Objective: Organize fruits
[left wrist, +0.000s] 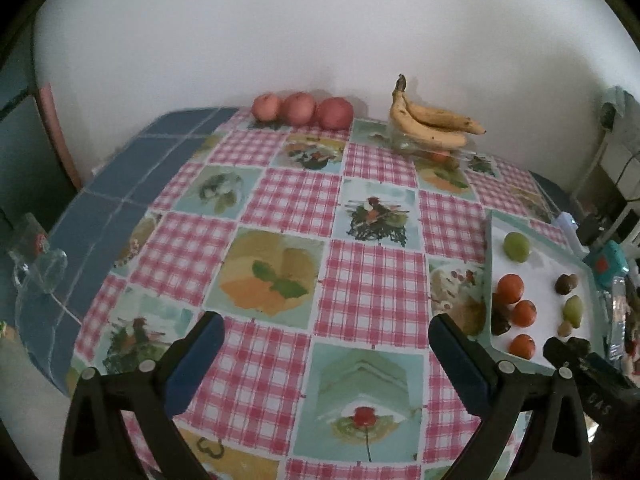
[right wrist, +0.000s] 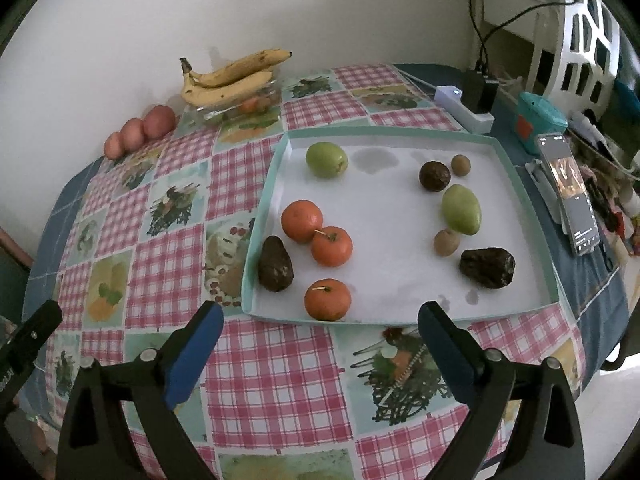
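A white tray with a teal rim point(right wrist: 400, 132) holds three oranges point(right wrist: 332, 246), two green fruits point(right wrist: 461, 209), dark avocados point(right wrist: 275, 264) and small brown fruits point(right wrist: 447, 242). My right gripper point(right wrist: 320, 310) hovers open over the tray's near edge, with nothing between its fingers. Three red apples point(left wrist: 302, 110) line the back wall. Beside them, bananas point(left wrist: 434, 122) lie on a glass dish. My left gripper point(left wrist: 326, 324) is open and empty above the checked tablecloth, left of the tray point(left wrist: 490, 248). One finger of the right gripper point(left wrist: 568, 350) shows at the tray's near corner.
A phone on a stand point(right wrist: 568, 192), a teal box point(right wrist: 540, 120) and a white device point(right wrist: 464, 108) crowd the table's right side. A glass mug point(left wrist: 38, 268) stands at the left edge on blue tiles. A white wall closes off the back.
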`<state>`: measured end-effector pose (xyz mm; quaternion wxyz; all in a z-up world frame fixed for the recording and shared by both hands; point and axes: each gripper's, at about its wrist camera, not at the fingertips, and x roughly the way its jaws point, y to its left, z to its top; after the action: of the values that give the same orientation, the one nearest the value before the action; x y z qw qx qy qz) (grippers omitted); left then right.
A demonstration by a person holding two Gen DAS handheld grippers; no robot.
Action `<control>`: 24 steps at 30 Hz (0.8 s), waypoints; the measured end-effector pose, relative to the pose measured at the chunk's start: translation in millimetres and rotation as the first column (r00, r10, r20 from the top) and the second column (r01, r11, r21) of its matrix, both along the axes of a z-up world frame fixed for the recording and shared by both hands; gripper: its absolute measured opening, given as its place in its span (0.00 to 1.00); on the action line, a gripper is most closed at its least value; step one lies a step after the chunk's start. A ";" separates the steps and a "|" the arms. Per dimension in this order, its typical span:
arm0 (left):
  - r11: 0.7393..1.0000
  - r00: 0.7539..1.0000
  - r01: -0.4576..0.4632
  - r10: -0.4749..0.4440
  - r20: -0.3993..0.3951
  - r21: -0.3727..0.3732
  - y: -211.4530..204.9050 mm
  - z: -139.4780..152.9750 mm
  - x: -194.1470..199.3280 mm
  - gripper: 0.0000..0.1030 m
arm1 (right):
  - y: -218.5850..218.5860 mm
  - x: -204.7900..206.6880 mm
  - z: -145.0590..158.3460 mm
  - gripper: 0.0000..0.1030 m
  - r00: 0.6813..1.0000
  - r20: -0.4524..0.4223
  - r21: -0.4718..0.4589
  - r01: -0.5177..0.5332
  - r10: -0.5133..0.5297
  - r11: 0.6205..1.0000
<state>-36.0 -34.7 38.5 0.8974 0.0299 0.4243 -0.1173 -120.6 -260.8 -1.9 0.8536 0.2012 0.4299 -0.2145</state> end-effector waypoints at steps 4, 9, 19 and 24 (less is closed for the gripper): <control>0.999 0.998 -0.035 0.036 -0.052 0.005 6.7 -7.7 5.5 1.00 | 3.6 4.0 -2.4 0.95 1.000 -0.011 -0.001 -0.022 0.022 1.000; 0.999 0.995 -0.044 0.045 -0.094 0.013 8.2 -14.5 8.3 1.00 | 5.0 7.5 -3.5 0.95 0.999 -0.018 -0.018 -0.027 0.026 0.999; 0.997 0.989 -0.033 0.043 -0.142 0.074 2.6 -26.7 9.1 1.00 | 2.7 6.9 -4.7 0.95 0.999 -0.033 -0.037 -0.011 0.010 0.999; 0.996 0.985 -0.014 0.029 -0.169 0.090 -1.2 -31.5 8.9 1.00 | 5.7 5.4 -1.1 0.95 1.000 -0.022 -0.057 -0.009 0.008 0.998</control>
<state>-27.1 -35.9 7.0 0.8569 0.0549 0.5045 -0.0908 -115.3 -255.1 -3.0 0.8552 0.1727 0.4336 -0.2253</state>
